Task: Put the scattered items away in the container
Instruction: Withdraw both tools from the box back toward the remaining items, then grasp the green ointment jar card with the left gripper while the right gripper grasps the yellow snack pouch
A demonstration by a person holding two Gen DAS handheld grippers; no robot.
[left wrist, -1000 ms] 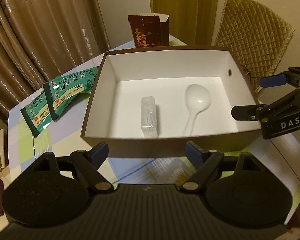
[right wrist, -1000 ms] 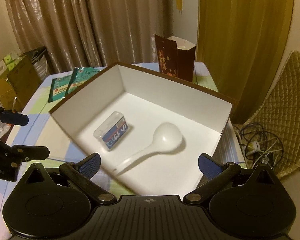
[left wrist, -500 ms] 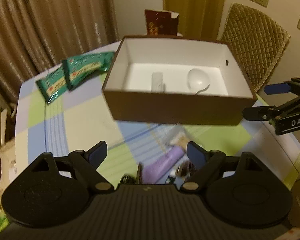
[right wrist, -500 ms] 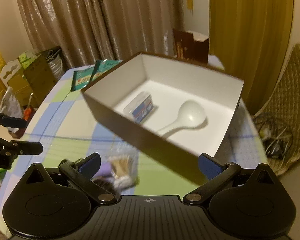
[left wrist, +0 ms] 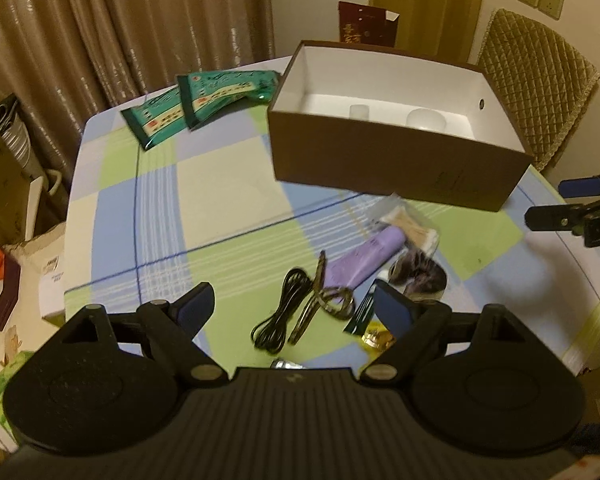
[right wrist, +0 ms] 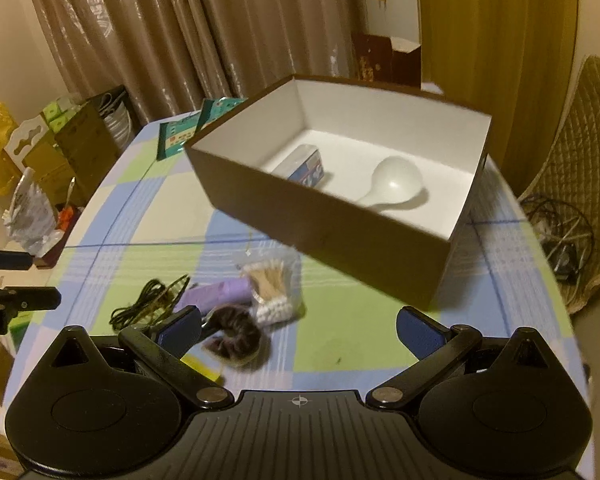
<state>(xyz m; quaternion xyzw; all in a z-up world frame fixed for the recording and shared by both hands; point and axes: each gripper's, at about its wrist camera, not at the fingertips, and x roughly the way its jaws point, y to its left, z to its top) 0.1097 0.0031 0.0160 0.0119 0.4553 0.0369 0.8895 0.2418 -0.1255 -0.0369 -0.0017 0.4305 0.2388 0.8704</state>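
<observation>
We see pile point(left wrist: 364, 280) just ahead of left gripper point(left wrist: 298, 308) | box point(right wrist: 340, 224) beyond | both our grippers spread, right gripper point(right wrist: 300, 326) too.

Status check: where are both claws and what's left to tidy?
Left claw and right claw open, empty. Box holds spoon, small case. Cable, purple tube, swabs loose. Path clear.

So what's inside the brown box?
Inside the brown box lie a white spoon and a small clear case with a blue label. The near wall hides the spoon's handle and part of the floor.
</observation>
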